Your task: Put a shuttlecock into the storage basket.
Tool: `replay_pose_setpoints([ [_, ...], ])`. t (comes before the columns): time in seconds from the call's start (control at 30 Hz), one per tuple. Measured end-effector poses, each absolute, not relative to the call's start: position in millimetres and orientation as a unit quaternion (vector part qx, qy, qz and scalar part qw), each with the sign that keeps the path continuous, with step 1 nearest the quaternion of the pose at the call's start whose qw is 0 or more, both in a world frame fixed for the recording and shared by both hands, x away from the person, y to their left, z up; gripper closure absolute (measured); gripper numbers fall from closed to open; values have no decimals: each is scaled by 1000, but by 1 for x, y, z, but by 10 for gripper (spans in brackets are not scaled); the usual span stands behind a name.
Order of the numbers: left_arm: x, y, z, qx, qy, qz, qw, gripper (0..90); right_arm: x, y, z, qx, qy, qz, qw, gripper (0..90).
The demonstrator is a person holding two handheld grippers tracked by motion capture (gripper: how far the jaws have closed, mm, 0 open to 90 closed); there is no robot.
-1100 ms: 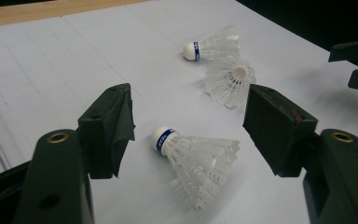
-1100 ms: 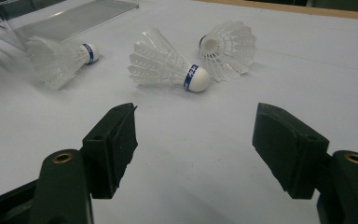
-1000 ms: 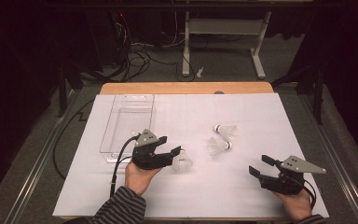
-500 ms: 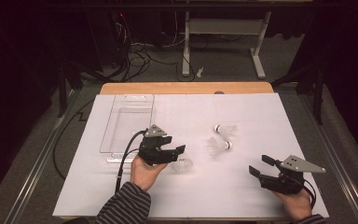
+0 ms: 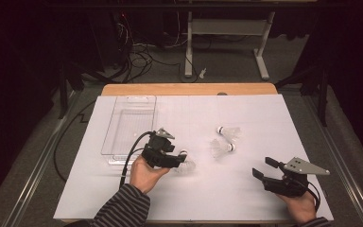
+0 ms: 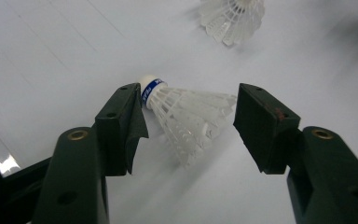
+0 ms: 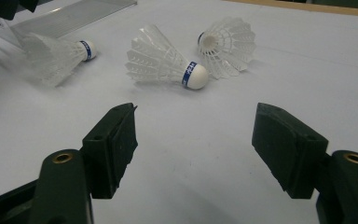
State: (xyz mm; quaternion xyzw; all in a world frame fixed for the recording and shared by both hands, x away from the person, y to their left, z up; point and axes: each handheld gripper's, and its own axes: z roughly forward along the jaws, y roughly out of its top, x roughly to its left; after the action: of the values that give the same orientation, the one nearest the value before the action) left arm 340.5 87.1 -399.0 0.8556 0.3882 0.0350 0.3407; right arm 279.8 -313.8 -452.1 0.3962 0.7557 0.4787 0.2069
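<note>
Shuttlecock (image 6: 186,119) is lying on its side on the white table (image 5: 264,109), just right of the clear tray (image 5: 130,125), and we're closing in on it with the left gripper (image 6: 189,126). The jaws have just been narrowing around it: a second back the gripper was sitting a bit lower-left with the jaws wider, and now it's straddling the feathers — one pad is right by the cork end, the other isn't touching yet. So it's released for now, not clamped, but we're guessing the grab is about to land and the tray is the likely drop spot.

Right gripper (image 5: 270,174) is resting wide open at the table's near right corner, holding nothing — two more shuttlecocks (image 5: 224,140) are waiting mid-table.
</note>
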Motion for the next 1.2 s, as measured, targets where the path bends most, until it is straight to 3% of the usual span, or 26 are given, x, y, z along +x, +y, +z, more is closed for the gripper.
replay_pose_setpoints([
  [0.93, 343, 76, -411, 890, 389, 7, 238, 461, 280, -314, -453, 396, 758, 474, 208, 314],
  [1.2, 346, 70, -419, 895, 388, 5, 221, 553, 280, -314, -453, 397, 759, 473, 208, 314],
])
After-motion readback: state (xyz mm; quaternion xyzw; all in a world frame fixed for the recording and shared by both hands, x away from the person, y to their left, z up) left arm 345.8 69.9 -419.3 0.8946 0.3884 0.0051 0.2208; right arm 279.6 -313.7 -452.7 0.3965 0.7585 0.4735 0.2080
